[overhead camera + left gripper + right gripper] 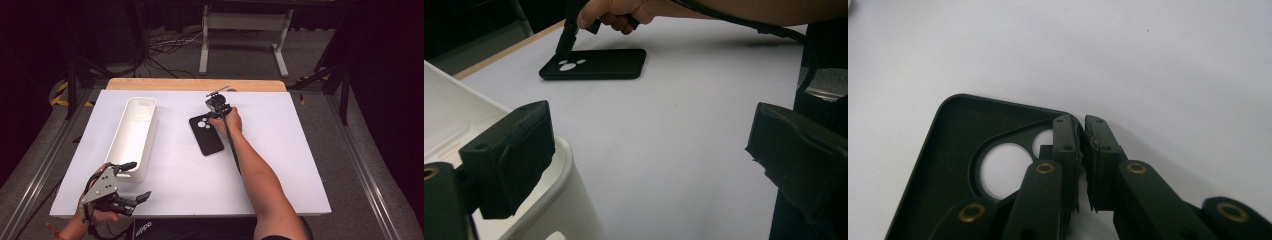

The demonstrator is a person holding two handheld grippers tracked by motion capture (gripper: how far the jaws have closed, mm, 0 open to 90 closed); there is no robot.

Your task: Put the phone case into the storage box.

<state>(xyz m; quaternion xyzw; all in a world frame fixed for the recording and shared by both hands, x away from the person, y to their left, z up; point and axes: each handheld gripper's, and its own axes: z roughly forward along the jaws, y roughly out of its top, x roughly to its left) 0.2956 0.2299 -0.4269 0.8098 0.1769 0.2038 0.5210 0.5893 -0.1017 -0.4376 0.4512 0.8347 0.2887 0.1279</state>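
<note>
One phone case (206,135) and one white bin (134,136) lay on the surface (280,165). The right gripper (1082,131) pinched the case's rim between its fingers; the left gripper (131,180) stood open.

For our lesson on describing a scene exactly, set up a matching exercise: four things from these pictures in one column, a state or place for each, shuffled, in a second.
Things
1. phone case
2. white bin
3. left hand-held gripper
4. right hand-held gripper

States
A. jaws wide apart, nothing between them
B. lies flat, inner side up, mid-table
C. jaws shut on the case's edge wall
D. stands empty, left of the case

Pairs: 1-B, 2-D, 3-A, 4-C
</note>
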